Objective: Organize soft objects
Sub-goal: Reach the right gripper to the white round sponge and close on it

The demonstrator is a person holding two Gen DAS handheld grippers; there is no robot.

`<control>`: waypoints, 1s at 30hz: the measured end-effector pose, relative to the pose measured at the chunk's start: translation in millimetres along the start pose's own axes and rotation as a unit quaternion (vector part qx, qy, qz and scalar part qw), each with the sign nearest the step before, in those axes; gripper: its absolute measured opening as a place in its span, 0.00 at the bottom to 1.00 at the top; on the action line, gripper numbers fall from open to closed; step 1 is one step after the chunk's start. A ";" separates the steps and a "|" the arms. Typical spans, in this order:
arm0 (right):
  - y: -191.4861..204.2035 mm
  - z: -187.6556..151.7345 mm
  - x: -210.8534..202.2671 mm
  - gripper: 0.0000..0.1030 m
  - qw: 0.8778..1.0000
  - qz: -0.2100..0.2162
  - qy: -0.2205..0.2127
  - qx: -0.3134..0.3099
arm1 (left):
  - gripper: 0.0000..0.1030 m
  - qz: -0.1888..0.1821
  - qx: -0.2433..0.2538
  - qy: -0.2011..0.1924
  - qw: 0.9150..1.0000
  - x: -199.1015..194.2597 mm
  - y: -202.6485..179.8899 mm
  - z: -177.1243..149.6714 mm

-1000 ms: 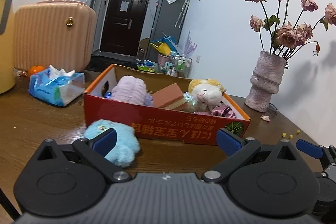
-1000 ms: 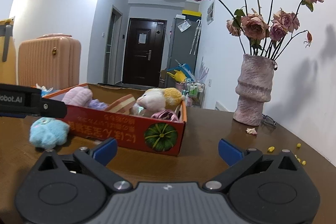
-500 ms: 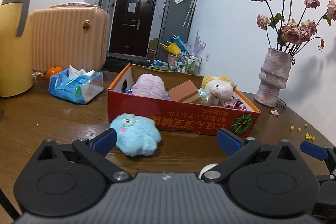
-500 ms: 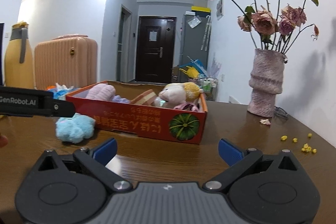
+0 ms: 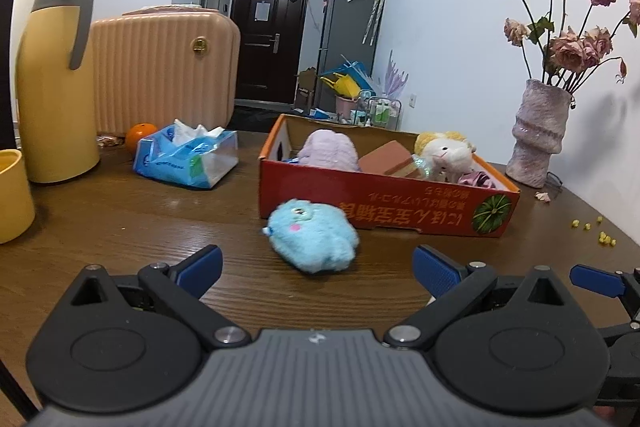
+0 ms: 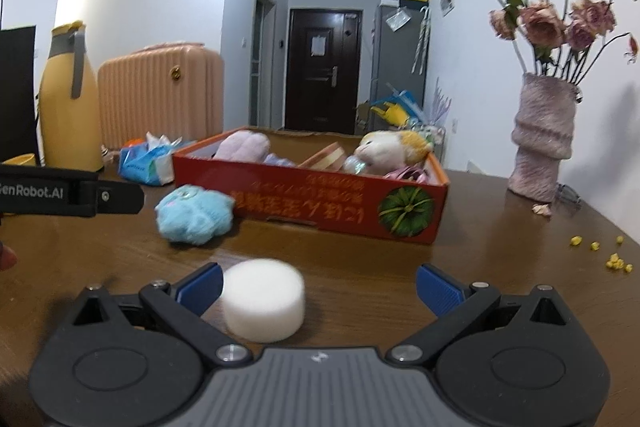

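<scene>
- Wooden tabletop (image 5: 120, 227); door (image 5: 268, 39) in the hallway behind.
- Red box (image 5: 384, 211) holds plush toys and a sponge block.
- Blue plush (image 5: 312, 241) lies on the tabletop, just in front of the box.
- Left tool (image 5: 316, 265): spread, empty, near the blue plush.
- Right tool (image 6: 318, 287): spread; white foam puck (image 6: 263, 299) sits between its fingers, beside the left one.

Plush toy (image 5: 312, 241) on table (image 5: 120, 227), just before box (image 5: 384, 211); sponge (image 6: 263, 299) nearer.

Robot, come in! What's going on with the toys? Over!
Both grippers, left and right, open, empty. Blue plush on table by red box. White sponge between right fingers, ungripped. Path clear.
</scene>
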State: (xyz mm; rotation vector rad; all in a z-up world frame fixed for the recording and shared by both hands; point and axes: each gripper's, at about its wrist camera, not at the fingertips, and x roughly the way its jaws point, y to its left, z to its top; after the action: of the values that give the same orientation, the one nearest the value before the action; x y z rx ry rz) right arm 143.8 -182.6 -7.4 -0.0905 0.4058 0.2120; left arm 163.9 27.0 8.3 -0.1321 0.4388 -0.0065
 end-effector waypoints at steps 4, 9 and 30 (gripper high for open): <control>10.3 0.1 8.0 1.00 1.000 0.011 0.023 -0.001 | 1.00 0.007 0.002 0.004 1.000 -0.4 9.4 -1.2; 21.6 0.6 25.8 1.00 0.998 0.022 0.064 0.005 | 1.00 0.013 0.004 0.009 1.000 0.9 18.7 -1.3; 41.0 6.9 67.3 0.54 0.991 0.046 0.123 0.006 | 1.00 0.019 0.005 0.018 1.000 4.9 29.8 -0.9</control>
State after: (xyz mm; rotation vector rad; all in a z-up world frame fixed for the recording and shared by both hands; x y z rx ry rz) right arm 197.7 -129.3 -29.9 -0.0857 0.6581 0.2900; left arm 167.2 56.3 1.6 -0.1140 0.4769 0.0257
